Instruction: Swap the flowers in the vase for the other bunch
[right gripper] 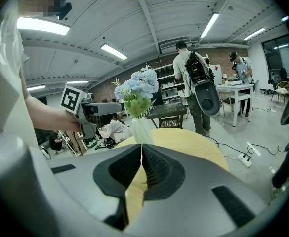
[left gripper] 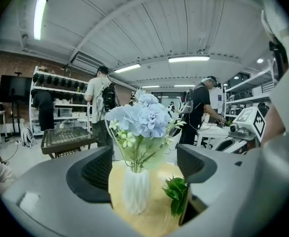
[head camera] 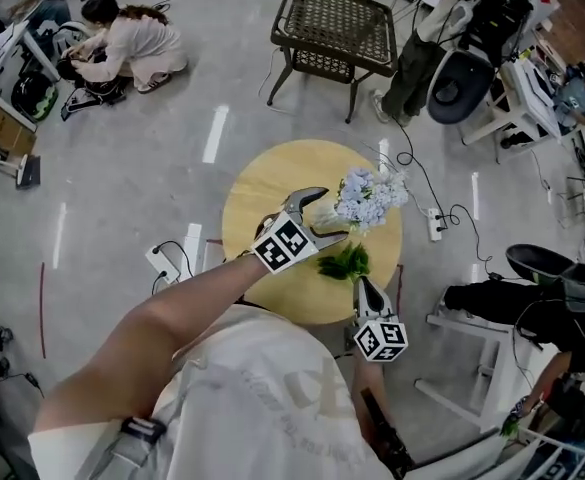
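The vase (left gripper: 135, 191) stands on the table (head camera: 262, 188) near its middle, with the flowers (head camera: 370, 196) in it leaning over to the vase's right. Just in front of the vase the other bunch (head camera: 345, 262) lies on the table top, the left gripper (head camera: 322, 216) is at the vase's left, and the right gripper (head camera: 364, 286) is farther in front of the vase, past that bunch, at the table's near edge. Well behind the vase a bench (head camera: 332, 28) stands on the floor (head camera: 152, 168), and a power strip (head camera: 434, 225) lies on the floor to the vase's right, off the table.
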Demonstrator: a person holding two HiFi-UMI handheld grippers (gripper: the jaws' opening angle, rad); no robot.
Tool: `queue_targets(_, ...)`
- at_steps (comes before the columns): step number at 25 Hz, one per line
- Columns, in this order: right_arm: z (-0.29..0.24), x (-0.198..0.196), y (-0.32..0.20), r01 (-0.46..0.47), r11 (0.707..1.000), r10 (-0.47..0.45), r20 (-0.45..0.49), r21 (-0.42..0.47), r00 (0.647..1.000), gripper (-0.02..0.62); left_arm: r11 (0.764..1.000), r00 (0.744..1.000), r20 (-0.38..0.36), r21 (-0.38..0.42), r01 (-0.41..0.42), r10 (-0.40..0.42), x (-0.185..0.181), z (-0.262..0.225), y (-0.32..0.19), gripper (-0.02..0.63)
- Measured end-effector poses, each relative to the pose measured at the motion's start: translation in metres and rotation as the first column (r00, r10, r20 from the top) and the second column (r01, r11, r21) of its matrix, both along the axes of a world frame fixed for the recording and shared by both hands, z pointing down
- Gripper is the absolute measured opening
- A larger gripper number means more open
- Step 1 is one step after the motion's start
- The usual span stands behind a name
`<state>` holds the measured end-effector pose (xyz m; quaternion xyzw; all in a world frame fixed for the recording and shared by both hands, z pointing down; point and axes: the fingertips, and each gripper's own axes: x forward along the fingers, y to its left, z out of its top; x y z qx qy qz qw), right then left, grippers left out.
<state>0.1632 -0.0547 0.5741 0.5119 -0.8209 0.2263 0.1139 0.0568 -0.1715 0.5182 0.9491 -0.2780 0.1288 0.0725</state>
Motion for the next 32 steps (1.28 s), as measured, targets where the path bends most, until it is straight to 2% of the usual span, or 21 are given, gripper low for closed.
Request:
queue_targets(4, 0.001, 0.0, -0.001, -0.014, 1.0, 0.014, -0.004, -0.016, 1.0, 0.009, 1.0, 1.0, 0.013, 0.011, 0.015, -0.015, 0.011, 0.003, -0.009, 0.405)
queue_targets(11, 0.008, 0.006, 0.005, -0.023, 0.999, 0.022, -0.012, -0.038, 1.0, 0.009, 0.999, 0.999, 0.021, -0.018, 0.037, -0.037, 0.029, 0.01, -0.029, 0.422)
queue_targets(20, 0.017, 0.018, 0.012, -0.055, 0.997, 0.055, -0.004, -0.059, 0.998, 0.009, 0.999, 0.999, 0.028, 0.029, 0.031, -0.032, 0.036, 0.007, -0.032, 0.411)
queue_targets(21, 0.017, 0.02, 0.012, -0.057, 0.997, 0.057, -0.004, -0.06, 0.998, 0.009, 0.999, 0.999, 0.027, 0.033, 0.034, -0.035, 0.035, 0.006, -0.032, 0.391)
queue_targets(23, 0.016, 0.022, 0.013, -0.059, 0.996, 0.058, -0.004, -0.061, 0.998, 0.009, 0.998, 0.999, 0.022, 0.042, 0.045, -0.046, 0.034, 0.003, -0.031, 0.299)
queue_targets(25, 0.016, 0.025, 0.013, -0.059, 0.996, 0.059, -0.006, -0.059, 0.998, 0.009, 0.997, 0.998, 0.017, 0.05, 0.058, -0.059, 0.033, 0.001, -0.03, 0.248)
queue_targets(32, 0.014, 0.026, 0.01, -0.066, 0.996, 0.066, -0.004, -0.059, 0.998, 0.009, 0.995, 0.997, -0.006, 0.063, 0.082, -0.082, 0.026, -0.005, -0.032, 0.15)
